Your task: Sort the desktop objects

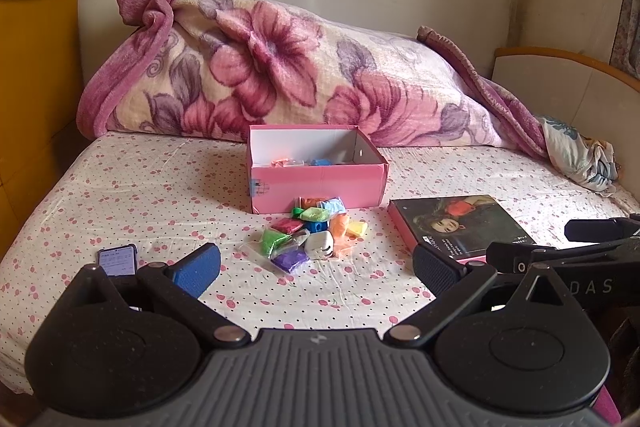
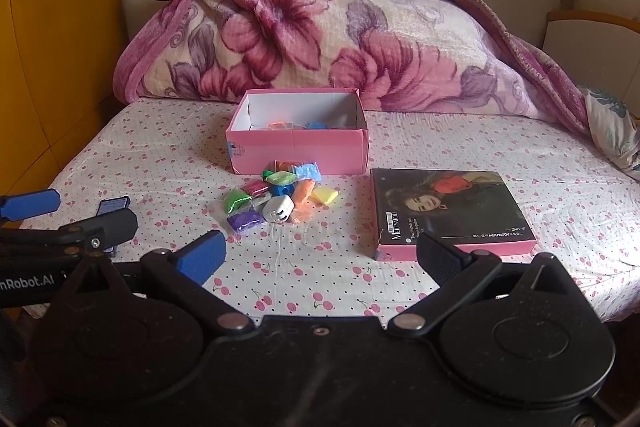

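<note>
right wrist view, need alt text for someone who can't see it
An open pink box sits on a cherry-print bed, with a pile of colourful packets just in front of it and a dark lid to its right. The open right claw hovers in the foreground, empty.

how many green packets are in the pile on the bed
2. One green packet lies at the pile's left edge, above the purple one. The other green packet sits near the pile's back, close to the pink box. More may be buried underneath.
</note>
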`<control>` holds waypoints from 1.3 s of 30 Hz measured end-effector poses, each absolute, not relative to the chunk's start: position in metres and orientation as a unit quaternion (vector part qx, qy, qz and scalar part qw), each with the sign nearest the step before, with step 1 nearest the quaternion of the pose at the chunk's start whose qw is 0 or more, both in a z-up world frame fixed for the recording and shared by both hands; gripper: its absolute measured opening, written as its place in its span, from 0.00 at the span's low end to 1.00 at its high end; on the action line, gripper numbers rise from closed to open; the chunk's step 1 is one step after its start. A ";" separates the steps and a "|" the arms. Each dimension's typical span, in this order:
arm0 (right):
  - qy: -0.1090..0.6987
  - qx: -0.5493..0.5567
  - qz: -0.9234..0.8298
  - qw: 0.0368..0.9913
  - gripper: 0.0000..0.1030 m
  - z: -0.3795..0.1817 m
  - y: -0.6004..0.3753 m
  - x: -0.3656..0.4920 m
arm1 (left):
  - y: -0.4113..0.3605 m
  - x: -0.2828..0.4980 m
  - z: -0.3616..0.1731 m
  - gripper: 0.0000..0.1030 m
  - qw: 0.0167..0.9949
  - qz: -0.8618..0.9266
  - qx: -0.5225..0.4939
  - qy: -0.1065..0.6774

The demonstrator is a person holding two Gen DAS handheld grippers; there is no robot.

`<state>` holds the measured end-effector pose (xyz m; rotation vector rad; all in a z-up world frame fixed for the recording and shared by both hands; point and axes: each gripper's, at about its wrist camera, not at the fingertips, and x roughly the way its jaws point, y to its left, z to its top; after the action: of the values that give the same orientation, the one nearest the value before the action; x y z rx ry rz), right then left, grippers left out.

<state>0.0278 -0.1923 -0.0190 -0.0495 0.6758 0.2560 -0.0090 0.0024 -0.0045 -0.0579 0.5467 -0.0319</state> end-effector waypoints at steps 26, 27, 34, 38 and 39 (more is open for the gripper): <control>0.332 -0.026 0.125 0.935 0.99 -0.023 -0.198 0.034 | -0.003 -0.002 -0.007 1.00 0.961 -0.014 -0.029 0.275; 0.332 -0.027 0.125 0.935 0.99 -0.023 -0.199 0.034 | -0.003 -0.003 -0.007 1.00 0.961 -0.014 -0.029 0.275; 0.332 -0.028 0.124 0.934 0.99 -0.020 -0.193 0.029 | -0.004 -0.005 -0.010 1.00 0.961 -0.014 -0.028 0.273; 0.335 -0.027 0.127 0.933 0.99 -0.021 -0.192 0.029 | -0.004 -0.004 -0.013 1.00 0.962 -0.016 -0.027 0.271; 0.337 -0.027 0.128 0.932 0.99 -0.022 -0.192 0.030 | -0.004 -0.003 -0.013 1.00 0.962 -0.017 -0.028 0.270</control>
<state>0.0302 -0.1918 -0.0222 -0.0546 0.6906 0.2630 -0.0028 -0.0043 -0.0135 -0.0560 0.5473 -0.0338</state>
